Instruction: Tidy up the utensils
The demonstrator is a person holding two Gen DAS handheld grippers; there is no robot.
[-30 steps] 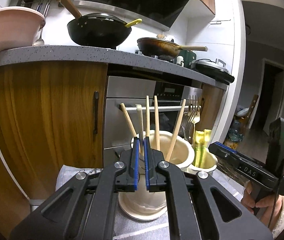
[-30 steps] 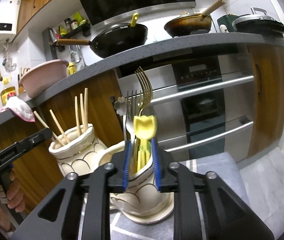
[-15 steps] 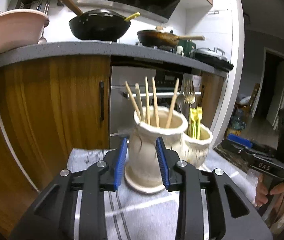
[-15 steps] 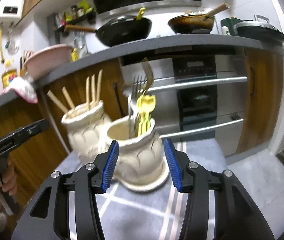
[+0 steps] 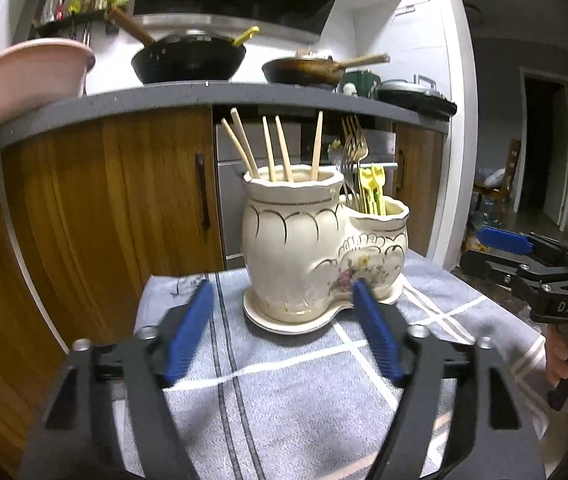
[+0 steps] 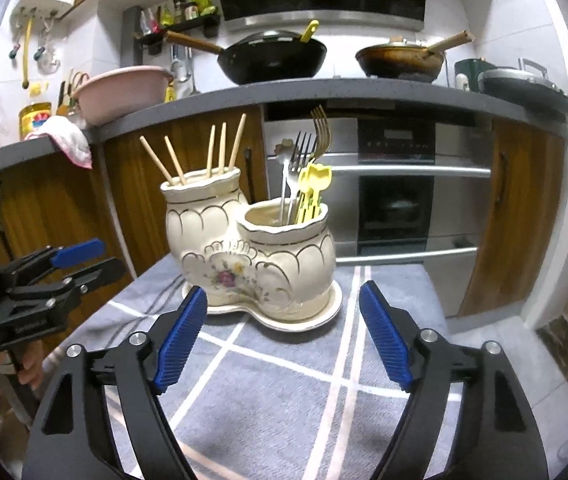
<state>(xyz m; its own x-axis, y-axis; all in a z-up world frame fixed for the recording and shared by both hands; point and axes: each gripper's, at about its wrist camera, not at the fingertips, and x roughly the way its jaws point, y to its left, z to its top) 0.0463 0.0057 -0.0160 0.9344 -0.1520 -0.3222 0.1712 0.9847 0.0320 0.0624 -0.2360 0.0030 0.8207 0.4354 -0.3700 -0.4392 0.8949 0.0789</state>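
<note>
Now both the left gripper (image 5: 282, 334) and right gripper (image 6: 282, 330) are opening, empty, near the cream ceramic two-pot utensil holder (image 6: 250, 256) on the grey checked cloth (image 6: 284, 380), and a careless swing could topple it.

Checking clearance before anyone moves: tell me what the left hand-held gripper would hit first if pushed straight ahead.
Probably the ceramic utensil holder, at its taller pot holding the chopsticks. The left hand-held gripper is empty, jaws opening, with only the grey cloth between; depth is uncertain.
</note>
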